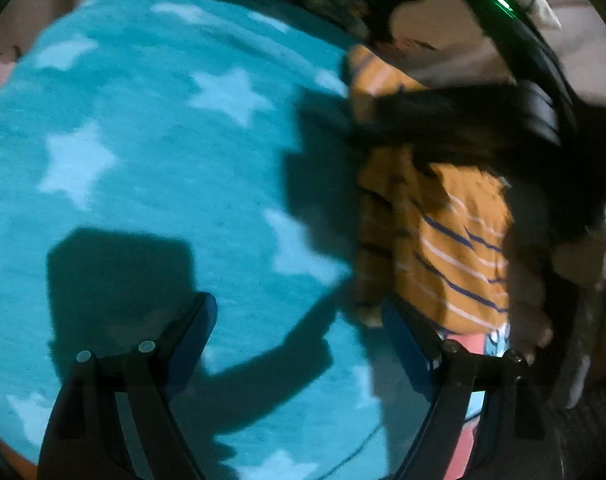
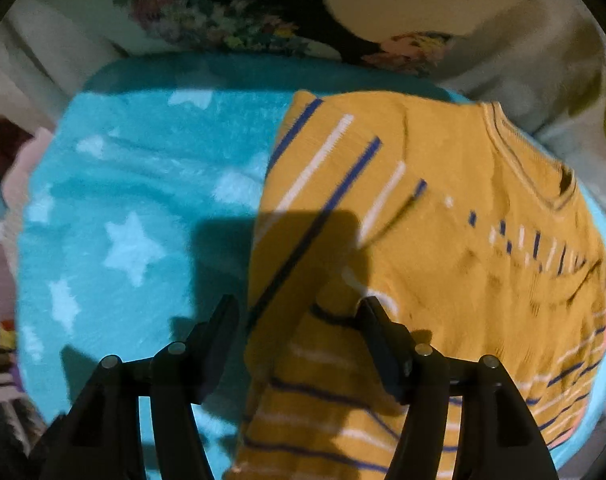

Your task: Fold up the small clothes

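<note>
Both grippers, left [image 1: 299, 320] and right [image 2: 299, 320], were held wide open, nothing gripped. Sweater [image 2: 443, 248] was seen partly folded on the blanket [image 2: 135, 208], right of frame; further folds were judged outstanding.

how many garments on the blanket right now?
1: a mustard striped sweater lying on the teal star blanket, under the open right gripper. More could be hidden beneath it.

A small mustard-yellow knit sweater [image 2: 443, 240] with blue and white stripes lies partly folded on a turquoise star-patterned blanket [image 2: 123, 240], its ribbed round neckline toward the far right, fabric rumpled.
</note>
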### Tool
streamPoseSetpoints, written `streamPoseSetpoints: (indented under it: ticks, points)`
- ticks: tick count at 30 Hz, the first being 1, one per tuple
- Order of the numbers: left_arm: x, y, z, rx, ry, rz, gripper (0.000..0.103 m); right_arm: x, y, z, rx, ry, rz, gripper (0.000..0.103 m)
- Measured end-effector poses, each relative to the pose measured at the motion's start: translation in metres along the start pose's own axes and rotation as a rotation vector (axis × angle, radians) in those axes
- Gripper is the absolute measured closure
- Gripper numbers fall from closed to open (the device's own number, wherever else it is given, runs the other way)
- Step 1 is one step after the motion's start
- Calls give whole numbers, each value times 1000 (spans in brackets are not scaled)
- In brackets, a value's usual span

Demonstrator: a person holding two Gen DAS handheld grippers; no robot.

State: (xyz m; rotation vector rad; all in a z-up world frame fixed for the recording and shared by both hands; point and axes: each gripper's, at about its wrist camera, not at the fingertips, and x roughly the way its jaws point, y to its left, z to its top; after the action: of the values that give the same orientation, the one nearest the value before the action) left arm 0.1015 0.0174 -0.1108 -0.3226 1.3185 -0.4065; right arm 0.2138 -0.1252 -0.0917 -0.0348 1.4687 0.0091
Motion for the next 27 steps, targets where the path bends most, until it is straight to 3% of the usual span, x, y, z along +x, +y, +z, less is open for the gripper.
streamPoseSetpoints:
  ticks: [6,10,13,15,16,18,24,27]
  points:
    - [10,-15,2,6,-7,-78,20,17,35,3,-166,41,-186,25]
    - [10,-14,0,-46,-18,-113,20,17,36,3,-192,59,-184,28]
    - [8,-11,-3,-104,-24,-134,20,14,37,-2,-247,65,-215,46]
    - [4,-11,-6,-128,-34,-145,20,12,38,-7,-275,50,-245,70]
    - [1,-10,-8,-137,-41,-144,20,8,34,-11,-281,33,-243,74]
    - [-7,-10,-13,-159,-67,-127,20,1,29,-17,-276,-4,-210,85]
    - [-35,-11,-28,-254,-167,-26,20,-43,-15,-22,-193,-127,20,88]
    - [-41,-12,-31,-295,-182,31,20,-76,-62,-29,-121,-208,171,89]
